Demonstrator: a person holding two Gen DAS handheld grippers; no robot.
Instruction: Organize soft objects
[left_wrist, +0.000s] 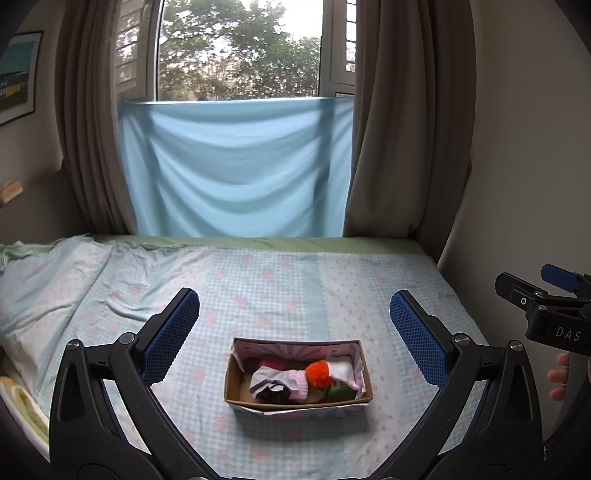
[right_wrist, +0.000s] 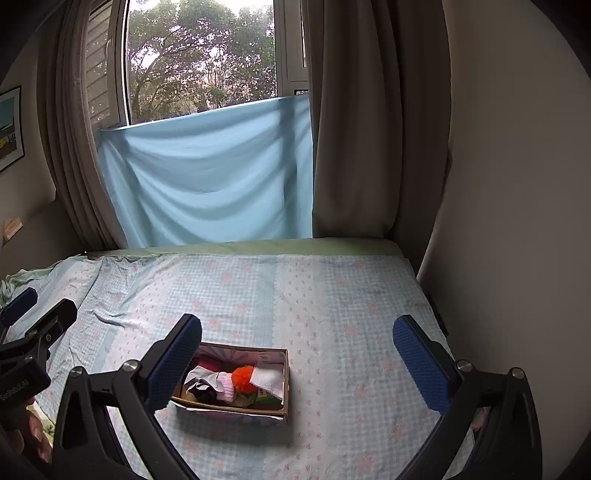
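A small open cardboard box (left_wrist: 298, 400) was seen lying on a bed (left_wrist: 258, 288) covered with a pale blue checked sheet with pink flowers. The box served as the landmark for everything else. Inside it, soft things were packed together: an orange pompom (left_wrist: 319, 373) near the middle, a white sock (left_wrist: 344, 371) touching the pompom on the side toward the right gripper, a grey and pink sock (left_wrist: 284, 380) on the other side, a dark item (left_wrist: 275, 393) at the near edge, and something magenta (left_wrist: 271, 363) toward the far wall. A green item (left_wrist: 338, 392) was partly hidden under the white sock.

The left gripper (left_wrist: 294, 325) was held above and in front of the box, its jaws spread wide, wider than the box itself. Nothing was gripped between its blue padded fingers (left_wrist: 170, 334), and nothing was touched by them.

The right gripper (right_wrist: 297, 354) was likewise held wide open and empty, raised clear of the bed. In its own view the box was seen lying just beside its left finger (right_wrist: 173, 363), which overlapped the box's near corner; actual contact could not be told. A hand (left_wrist: 559, 374) was glimpsed behind that gripper.

Beyond the box, at the far edge of the bed, a light blue cloth (left_wrist: 236, 166) was hung across the lower part of a window (left_wrist: 240, 48), flanked by brown curtains (left_wrist: 391, 147).
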